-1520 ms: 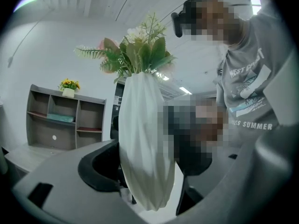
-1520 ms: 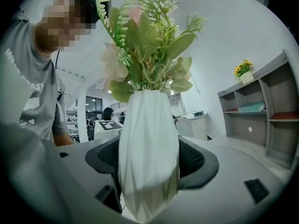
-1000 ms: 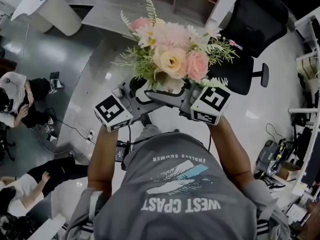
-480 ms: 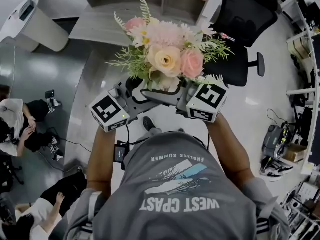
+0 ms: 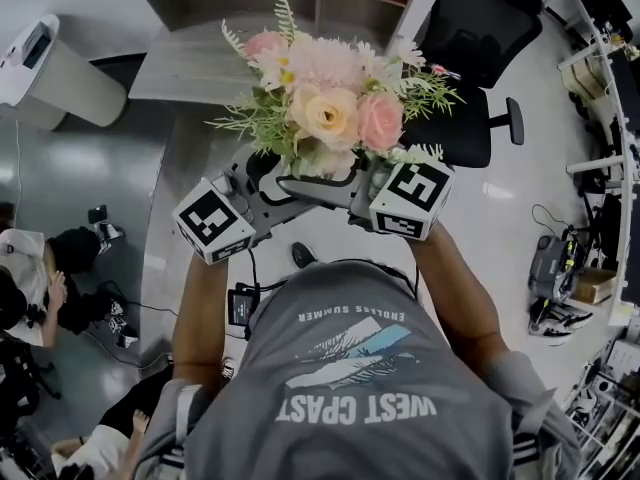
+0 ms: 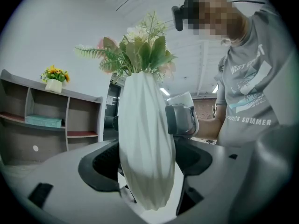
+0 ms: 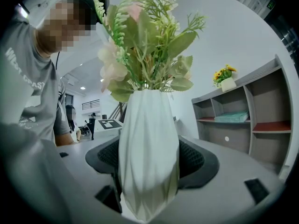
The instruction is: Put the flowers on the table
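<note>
Flowers (image 5: 335,93) aren't on the table yet: the bunch is sitting in a white vase (image 6: 145,115) that's up in the air in front of the person's chest, pinched from both sides. The left gripper (image 6: 145,166) has its jaws spread wide with the black pads pressed on the belly of the vase, and the right gripper (image 7: 149,164) has the same wide clamp on it from the opposite side, so it's a proper two-handed carry. The grey table (image 5: 190,63) shows up ahead in the head view, well apart from the vase.

For doing this bit well, I'd say hold both grippers level with each other so the vase stays upright. It looks a little tilted in the left gripper view, and a top-heavy bunch like that would love to tip. I'd bring the base down flat on a bare patch of table, let it take the weight, and only then open both sets of jaws, together rather than one first.

Count, as far as I can see:
- 1 bunch of flowers, 1 vase
- 2 grippers, both on it
- 1 black office chair (image 5: 480,38) off to the right
- 1 shelf unit (image 7: 247,115) with 1 small pot of yellow flowers (image 7: 224,78) on top
</note>
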A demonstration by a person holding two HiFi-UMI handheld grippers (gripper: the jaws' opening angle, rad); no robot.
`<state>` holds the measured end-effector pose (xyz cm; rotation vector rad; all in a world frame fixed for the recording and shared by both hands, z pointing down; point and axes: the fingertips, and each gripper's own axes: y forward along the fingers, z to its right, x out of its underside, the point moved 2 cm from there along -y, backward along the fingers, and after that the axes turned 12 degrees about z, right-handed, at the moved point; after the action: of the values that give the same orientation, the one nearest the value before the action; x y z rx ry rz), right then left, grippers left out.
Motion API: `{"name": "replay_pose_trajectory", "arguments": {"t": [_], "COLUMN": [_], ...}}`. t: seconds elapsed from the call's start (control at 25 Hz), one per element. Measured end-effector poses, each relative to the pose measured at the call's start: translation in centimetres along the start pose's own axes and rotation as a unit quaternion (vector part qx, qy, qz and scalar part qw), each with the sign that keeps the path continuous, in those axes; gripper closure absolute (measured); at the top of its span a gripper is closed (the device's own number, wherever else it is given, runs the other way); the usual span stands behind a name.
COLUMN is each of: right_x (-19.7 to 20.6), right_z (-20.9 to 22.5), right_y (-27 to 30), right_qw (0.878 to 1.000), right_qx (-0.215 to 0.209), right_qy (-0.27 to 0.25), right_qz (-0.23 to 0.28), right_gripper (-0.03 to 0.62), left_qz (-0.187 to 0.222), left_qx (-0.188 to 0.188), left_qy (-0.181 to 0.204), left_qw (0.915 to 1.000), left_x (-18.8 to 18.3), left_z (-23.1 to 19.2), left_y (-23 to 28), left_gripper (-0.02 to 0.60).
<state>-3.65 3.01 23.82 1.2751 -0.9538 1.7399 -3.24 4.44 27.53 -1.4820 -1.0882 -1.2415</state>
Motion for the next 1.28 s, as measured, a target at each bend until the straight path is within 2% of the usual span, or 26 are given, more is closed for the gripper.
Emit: {"name": "replay_pose_trajectory", "arguments": {"t": [0.12,0.36,0.6,0.84,1.08,1.28], "right_x": [0.0,0.1,0.5,1.2,0.7,1.9], "right_z": [0.6,0.6,2.2,2.6,3.7,4.4], "right_y": [1.2,1.1,4.8,4.8,7.5,6.8], "right_qw": [1.000,1.000,1.000,1.000,1.000,0.999], "right_qx": [0.002,0.001,0.000,-0.010,-0.022,-0.045], "right_qy": [-0.001,-0.001,0.002,0.004,0.007,0.014], "right_qz": [-0.001,0.000,-0.008,-0.009,-0.015,-0.020], "right_gripper": [0.230,0.230,0.231,0.230,0.230,0.230], "left_qz": [0.000,-0.001,0.004,0.006,0.009,0.005], "left_qx": [0.000,0.001,-0.003,-0.009,-0.027,-0.050], "left_qy": [-0.002,0.000,-0.006,-0.006,-0.011,-0.009], "left_qw": [1.0000,1.0000,1.0000,0.9999,0.9995,0.9987], "left_x": [-0.1,-0.1,-0.4,-0.5,-0.6,0.2], "left_z": [-1.2,-1.1,-4.6,-5.1,-7.4,-7.6], "left_y": [-0.6,-0.5,-2.6,-2.6,-3.8,-3.3], "left_gripper": [0.215,0.215,0.215,0.215,0.215,0.215]}}
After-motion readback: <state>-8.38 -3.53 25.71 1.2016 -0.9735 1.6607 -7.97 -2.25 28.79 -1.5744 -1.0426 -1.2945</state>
